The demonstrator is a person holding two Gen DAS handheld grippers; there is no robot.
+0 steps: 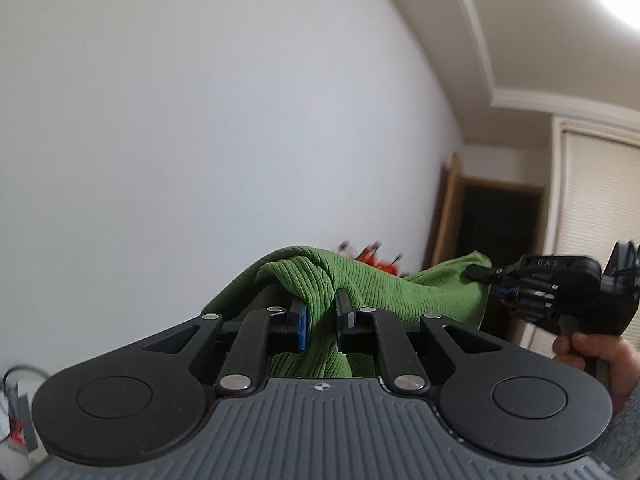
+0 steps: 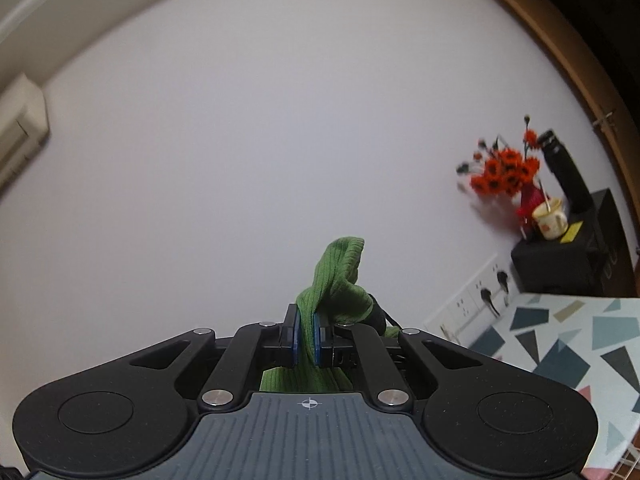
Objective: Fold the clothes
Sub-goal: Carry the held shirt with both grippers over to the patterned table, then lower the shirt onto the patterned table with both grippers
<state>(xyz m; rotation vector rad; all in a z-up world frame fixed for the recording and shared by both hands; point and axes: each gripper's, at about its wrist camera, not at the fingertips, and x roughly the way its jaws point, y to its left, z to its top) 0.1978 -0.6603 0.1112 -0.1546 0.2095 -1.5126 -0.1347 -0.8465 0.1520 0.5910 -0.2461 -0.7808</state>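
Note:
A green ribbed garment (image 1: 372,284) hangs in the air between both grippers. My left gripper (image 1: 322,320) is shut on a bunched edge of it, blue pads pressing the cloth from both sides. Off to the right in the left wrist view, my right gripper (image 1: 486,274) pinches the garment's other end, with a hand (image 1: 600,356) around its handle. In the right wrist view the right gripper (image 2: 306,338) is shut on a fold of the green garment (image 2: 336,276), which sticks up past the fingertips. The lower part of the garment is hidden below both grippers.
A plain white wall fills both views. At the right of the right wrist view stands a table with a geometric-patterned cloth (image 2: 560,344), a black box (image 2: 568,256) with a mug (image 2: 550,218) and red flowers (image 2: 504,172), and wall sockets (image 2: 480,296). A dark doorway (image 1: 496,232) lies beyond.

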